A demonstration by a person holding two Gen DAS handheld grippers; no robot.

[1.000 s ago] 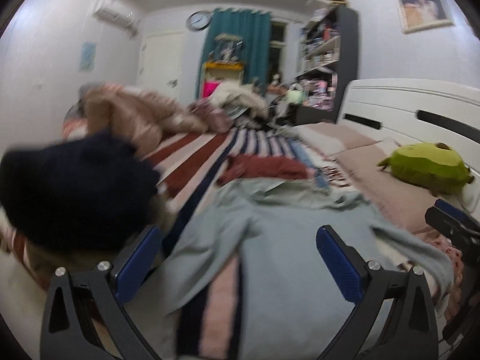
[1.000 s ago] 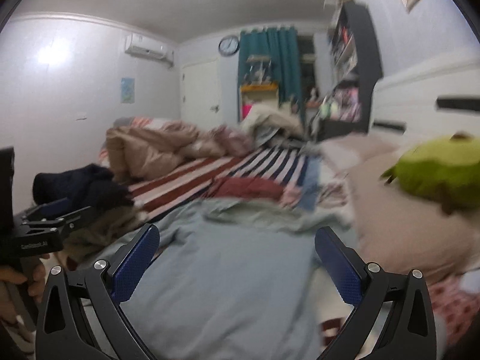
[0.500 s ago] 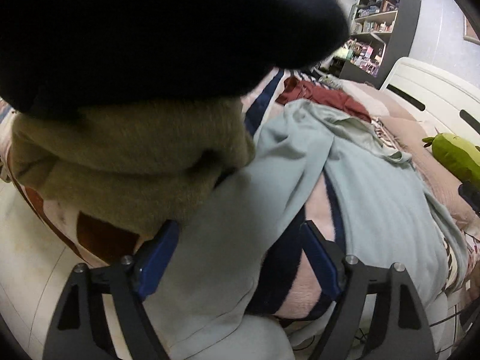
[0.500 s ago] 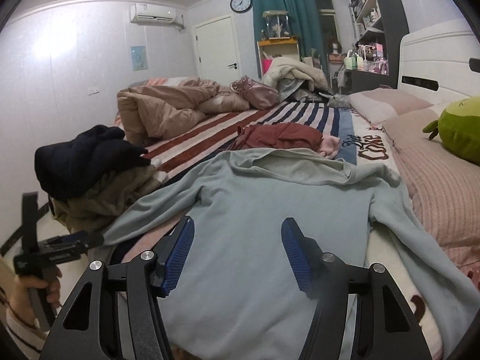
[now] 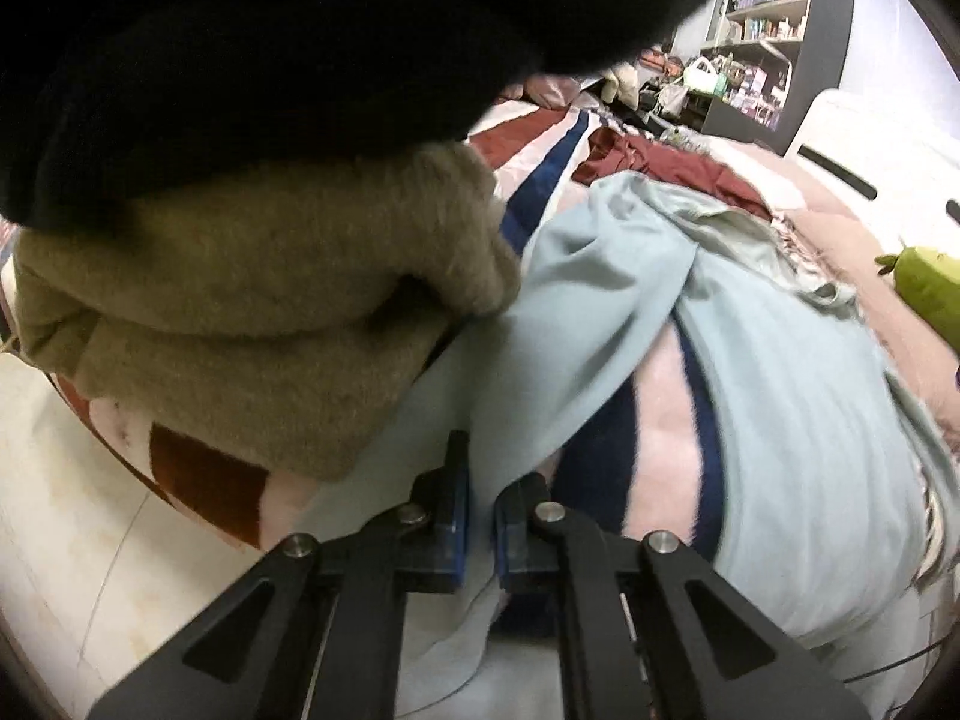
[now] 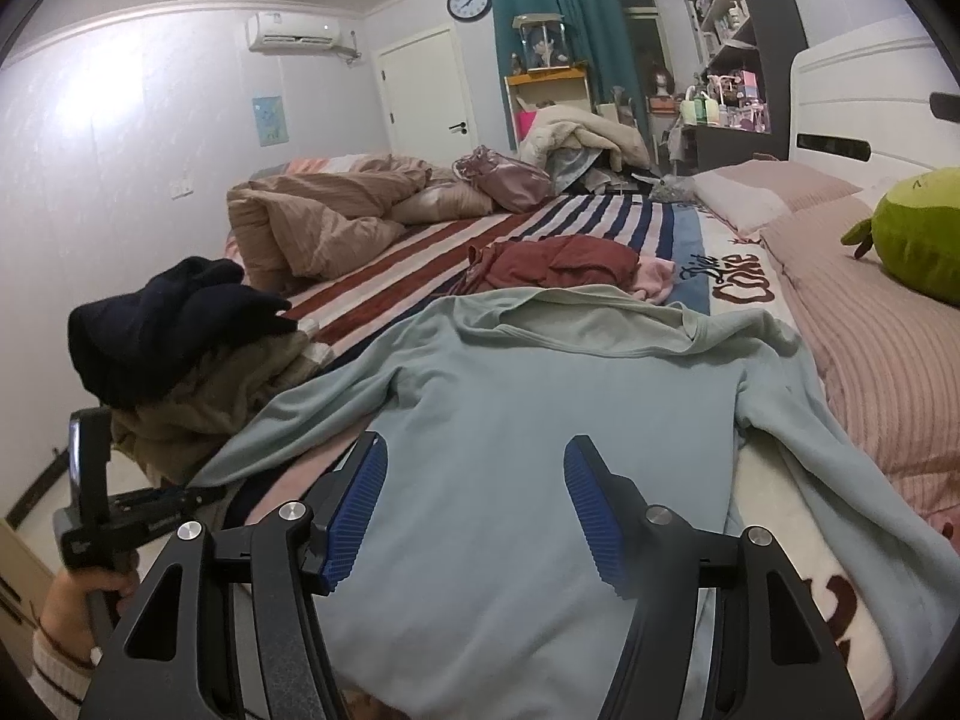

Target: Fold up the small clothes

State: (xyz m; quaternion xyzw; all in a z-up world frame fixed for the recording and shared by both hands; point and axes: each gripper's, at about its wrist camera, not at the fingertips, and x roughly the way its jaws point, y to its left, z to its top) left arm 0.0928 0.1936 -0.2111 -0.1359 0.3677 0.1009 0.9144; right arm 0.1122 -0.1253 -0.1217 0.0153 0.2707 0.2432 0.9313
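A light blue long-sleeved top (image 6: 540, 420) lies spread flat on the striped bed, collar away from me. Its left sleeve (image 5: 510, 396) runs down to the bed's left edge. My left gripper (image 5: 479, 516) is shut on the end of that sleeve, beside a pile of an olive knit (image 5: 252, 312) and a black garment (image 5: 270, 42). The left gripper also shows in the right wrist view (image 6: 198, 495). My right gripper (image 6: 474, 510) is open over the top's lower body, holding nothing.
A dark red garment (image 6: 558, 261) lies beyond the collar. A rumpled tan duvet (image 6: 318, 216) is at the far left of the bed. Pink pillows (image 6: 870, 312) and a green plush (image 6: 918, 234) are at the right. A white floor (image 5: 78, 528) lies left of the bed.
My left gripper dropped to the sleeve beside the clothes pile and closed on it. My right gripper narrowed its opening and settled over the top's lower body.
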